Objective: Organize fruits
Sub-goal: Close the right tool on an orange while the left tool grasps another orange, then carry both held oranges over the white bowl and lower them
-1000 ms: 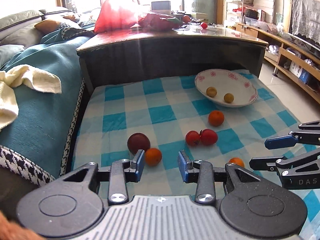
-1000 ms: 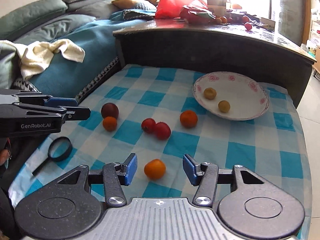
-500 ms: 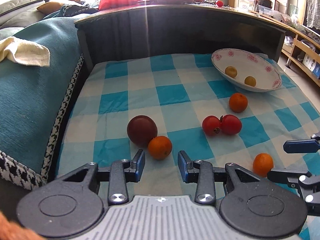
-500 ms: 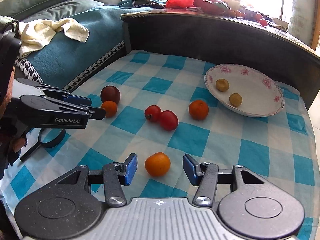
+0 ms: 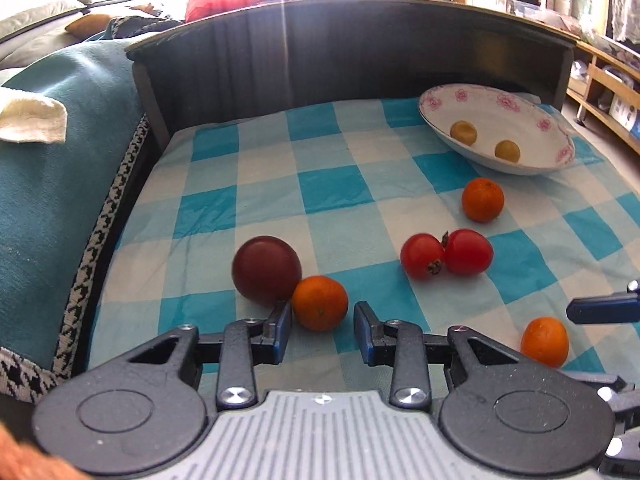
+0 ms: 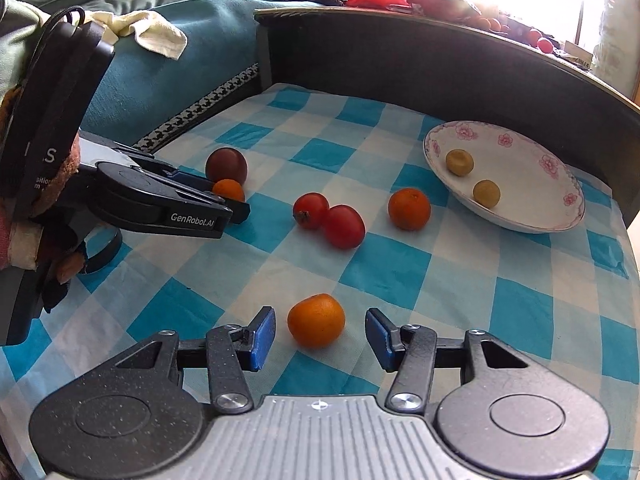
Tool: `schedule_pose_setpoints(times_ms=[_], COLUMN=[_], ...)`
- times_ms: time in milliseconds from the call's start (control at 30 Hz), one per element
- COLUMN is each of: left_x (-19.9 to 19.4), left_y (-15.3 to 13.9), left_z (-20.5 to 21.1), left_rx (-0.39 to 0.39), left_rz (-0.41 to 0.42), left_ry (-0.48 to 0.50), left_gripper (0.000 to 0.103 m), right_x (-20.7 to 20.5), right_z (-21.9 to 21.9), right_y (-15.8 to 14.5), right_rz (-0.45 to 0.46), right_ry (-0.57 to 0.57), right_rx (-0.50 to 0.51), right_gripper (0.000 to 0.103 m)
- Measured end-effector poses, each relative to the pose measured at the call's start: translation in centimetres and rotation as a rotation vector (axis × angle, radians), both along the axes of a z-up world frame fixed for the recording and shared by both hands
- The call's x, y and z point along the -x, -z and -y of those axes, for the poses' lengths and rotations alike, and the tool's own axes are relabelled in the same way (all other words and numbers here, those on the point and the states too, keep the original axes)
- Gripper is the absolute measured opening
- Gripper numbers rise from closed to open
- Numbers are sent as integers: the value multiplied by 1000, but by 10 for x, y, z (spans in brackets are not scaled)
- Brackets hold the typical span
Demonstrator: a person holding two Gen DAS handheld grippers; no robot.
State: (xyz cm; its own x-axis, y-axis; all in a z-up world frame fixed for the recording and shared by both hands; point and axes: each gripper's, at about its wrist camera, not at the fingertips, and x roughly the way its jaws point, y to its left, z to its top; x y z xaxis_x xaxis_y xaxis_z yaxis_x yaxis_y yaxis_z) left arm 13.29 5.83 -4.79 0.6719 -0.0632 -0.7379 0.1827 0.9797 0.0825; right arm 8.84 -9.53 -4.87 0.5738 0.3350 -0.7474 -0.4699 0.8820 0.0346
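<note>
left wrist: left gripper (image 5: 320, 326) released, near orange (image 5: 319, 302) at its tips, dark plum (image 5: 266, 269) touching orange; bowl (image 5: 556, 160) far right holds 2 yellow fruits

right wrist: right gripper (image 6: 320, 334) released around orange (image 6: 316, 321); 6 fruits left on cloth (image 6: 400, 272)

We see our right gripper (image 6: 320, 334) with jaws spread, a mandarin (image 6: 316, 321) lying between the blue pads, touching neither; our left gripper (image 6: 224, 204) reaches in from the left toward a second mandarin (image 6: 229, 190) beside a dark plum (image 6: 226, 165); two tomatoes (image 6: 330, 220) touch mid-cloth; a flowered bowl (image 6: 532, 216) holds two yellowish fruits (image 6: 472, 178).
</note>
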Motion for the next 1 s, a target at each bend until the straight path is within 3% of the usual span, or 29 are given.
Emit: schedule_pose_setpoints(times_ms=[67,200,667,1000], left_x=[1,3,37,38], left_y=[0,-1,-2,-1], left_z=[0,-2,21,23], left_rx=[0,26,41,29], left_rz=[7,-2,-45,-21], left_ry=[10,24,218,237], left_gripper=[37,36,36,46], right_x=[0,-3,6,8], right_z=[-1,-3,11,10], right_y=[1,3,-2,4], right_rz=[4,-7,14,14], right_ry=[-1,-4,1,-23], right_rx=[0,1,44,58], right_gripper=[43,27,26,32])
